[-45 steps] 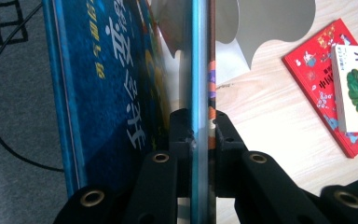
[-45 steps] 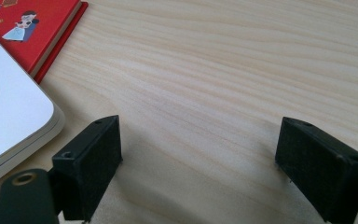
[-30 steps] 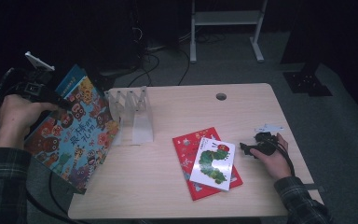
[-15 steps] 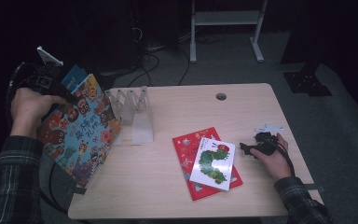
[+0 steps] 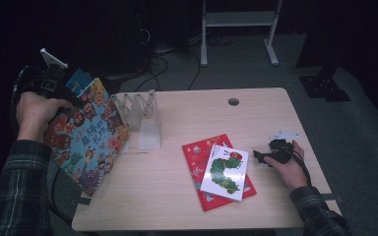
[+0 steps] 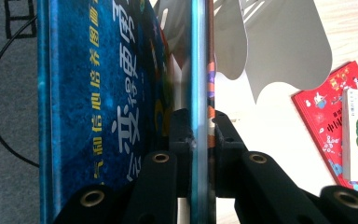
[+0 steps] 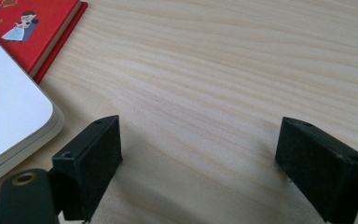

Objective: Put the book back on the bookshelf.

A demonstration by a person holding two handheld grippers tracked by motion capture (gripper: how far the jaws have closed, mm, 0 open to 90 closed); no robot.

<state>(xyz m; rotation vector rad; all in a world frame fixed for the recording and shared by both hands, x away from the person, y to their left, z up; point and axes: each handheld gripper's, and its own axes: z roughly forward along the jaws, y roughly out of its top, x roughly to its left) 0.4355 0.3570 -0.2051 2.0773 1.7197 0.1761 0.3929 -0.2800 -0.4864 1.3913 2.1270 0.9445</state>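
A large colourful picture book (image 5: 86, 142) hangs tilted over the table's left edge, next to a clear plastic book rack (image 5: 140, 113). My left gripper (image 5: 71, 105) is shut on its upper edge. In the left gripper view the two jaws (image 6: 199, 126) pinch the book's thin edge, its blue cover (image 6: 98, 84) runs along the left, and the rack (image 6: 279, 46) lies beyond. My right gripper (image 5: 258, 157) rests on the table, open with nothing between its jaws (image 7: 198, 154), just right of a white caterpillar book (image 5: 225, 171) lying on a red book (image 5: 197, 152).
The wooden table (image 5: 202, 113) has a round cable hole (image 5: 233, 102) near its far edge. A white shelf frame (image 5: 238, 19) and cables lie on the dark floor behind. The red book (image 7: 32, 23) and white book (image 7: 9, 116) lie left of the right jaws.
The left hand has carried the picture book slightly right, toward the rack. The right hand and both flat books have kept still.
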